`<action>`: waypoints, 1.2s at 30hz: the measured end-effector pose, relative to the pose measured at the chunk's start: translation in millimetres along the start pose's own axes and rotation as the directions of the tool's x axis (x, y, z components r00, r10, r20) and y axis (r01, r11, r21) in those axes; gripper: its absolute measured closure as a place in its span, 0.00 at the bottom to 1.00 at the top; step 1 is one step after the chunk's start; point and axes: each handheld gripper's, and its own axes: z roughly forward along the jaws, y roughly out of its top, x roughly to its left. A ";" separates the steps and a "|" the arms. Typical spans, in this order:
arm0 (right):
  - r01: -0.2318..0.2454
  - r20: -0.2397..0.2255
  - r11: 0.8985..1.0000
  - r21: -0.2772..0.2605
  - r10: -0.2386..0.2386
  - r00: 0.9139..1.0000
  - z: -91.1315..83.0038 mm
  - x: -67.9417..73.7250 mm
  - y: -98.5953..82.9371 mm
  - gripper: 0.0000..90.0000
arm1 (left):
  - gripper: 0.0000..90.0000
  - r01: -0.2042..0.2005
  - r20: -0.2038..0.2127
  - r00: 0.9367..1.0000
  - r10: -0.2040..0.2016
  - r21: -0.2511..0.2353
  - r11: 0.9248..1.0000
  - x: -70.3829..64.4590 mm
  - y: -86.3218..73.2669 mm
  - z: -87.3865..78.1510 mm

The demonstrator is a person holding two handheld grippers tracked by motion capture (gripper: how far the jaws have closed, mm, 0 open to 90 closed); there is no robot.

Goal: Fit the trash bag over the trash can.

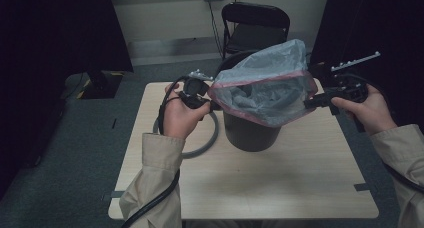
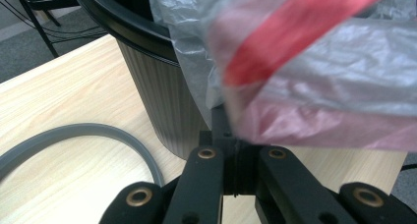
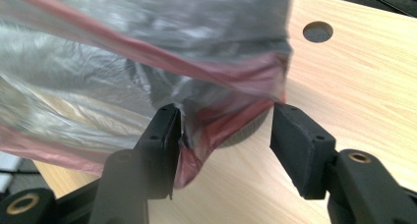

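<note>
- Two claws work one thin plastic bin bag (image 1: 265,88) w/ a red band at its mouth; it sits over the top of the black bin (image 1: 250,133), mouth stretched wide, not yet seated round the bin's rim.
- Left claw (image 1: 212,104): at the bag's mouth edge on the side of the bin nearest the grey ring; in the left gripper view the jaws stand pressed together on the red-banded hem (image 2: 275,52), so it's clamped on the bag.
- Right claw (image 1: 311,102): at the far side of the bin from the left one. In the right gripper view jaws stand apart; the hem lies against one jaw, the other is clear of it. So open, not pinching.
- Bin stands on the wood surface (image 1: 280,183), roughly mid-top; grey ring (image 1: 200,148) lies flat just beside it; a folding chair (image 1: 255,23) stands behind the bin, off the surface.
- Handling, as a judgement: film is v. light, limp, crinkly, slick; prob. tears if yanked. Best hold = the doubled red hem, pinched well in from the edge, at opposite sides of the bin, so the mouth stays taut.
- Risk: w/ one side unpinched, that edge may slump into the bin. The bin looks light enough to tip if the bag is dragged sideways.
</note>
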 end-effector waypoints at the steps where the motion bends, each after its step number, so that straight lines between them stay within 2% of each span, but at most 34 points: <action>1: 0.012 0.005 1.000 0.014 -0.012 1.000 1.5 2.1 -0.3 0.48 | 1.00 0.001 0.000 1.000 -0.001 -0.001 1.000 -0.5 -0.4 0.5; 4: 0.030 0.006 0.999 0.031 -0.030 1.000 6.3 4.8 0.0 0.46 | 1.00 -0.003 0.003 1.000 0.003 -0.004 1.000 -0.9 -0.6 0.9; 5: 0.032 -0.001 0.998 0.058 -0.032 0.999 8.8 6.1 0.5 0.45 | 1.00 -0.003 0.000 1.000 0.003 -0.008 1.000 -1.4 -0.6 0.6; 8: 0.060 0.003 0.994 0.088 -0.060 0.998 13.5 9.5 2.0 0.42 | 1.00 -0.004 -0.003 1.000 0.004 -0.015 1.000 -1.5 0.0 -1.1; 11: 0.064 0.007 0.995 0.079 -0.065 0.998 7.4 8.0 5.7 0.36 | 1.00 0.000 -0.005 1.000 0.000 -0.023 1.000 1.1 0.6 -3.4; 17: 0.047 0.001 0.997 0.057 -0.047 0.999 -3.5 1.2 6.7 0.34 | 1.00 0.012 -0.010 1.000 -0.012 -0.023 1.000 5.0 0.2 -4.6; 18: 0.035 -0.020 0.998 0.046 -0.034 0.999 -6.0 -2.0 5.8 0.33 | 1.00 0.014 -0.014 1.000 -0.014 -0.026 1.000 5.1 0.2 -4.9; 19: 0.035 -0.020 0.998 0.046 -0.034 0.999 -6.0 -2.0 5.8 0.33 | 1.00 0.015 -0.014 1.000 -0.016 -0.028 1.000 5.0 0.2 -5.0; 23: 0.037 -0.019 0.999 0.037 -0.037 0.999 -9.7 -2.3 5.1 0.33 | 1.00 0.001 -0.018 1.000 -0.002 -0.018 1.000 3.2 1.1 -5.4; 30: 0.077 0.028 0.997 0.032 -0.078 0.997 -17.0 9.5 16.0 0.33 | 1.00 -0.007 -0.019 1.000 0.007 -0.027 1.000 -0.1 2.8 -6.0; 32: 0.077 0.031 0.997 0.032 -0.078 0.996 -17.7 10.1 16.8 0.33 | 1.00 -0.010 -0.018 1.000 0.010 -0.025 1.000 0.0 2.5 -5.6; 36: 0.077 0.068 0.997 0.017 -0.078 0.995 -24.7 9.3 21.7 0.33 | 1.00 -0.002 -0.023 1.000 0.001 -0.027 1.000 1.6 2.0 -4.3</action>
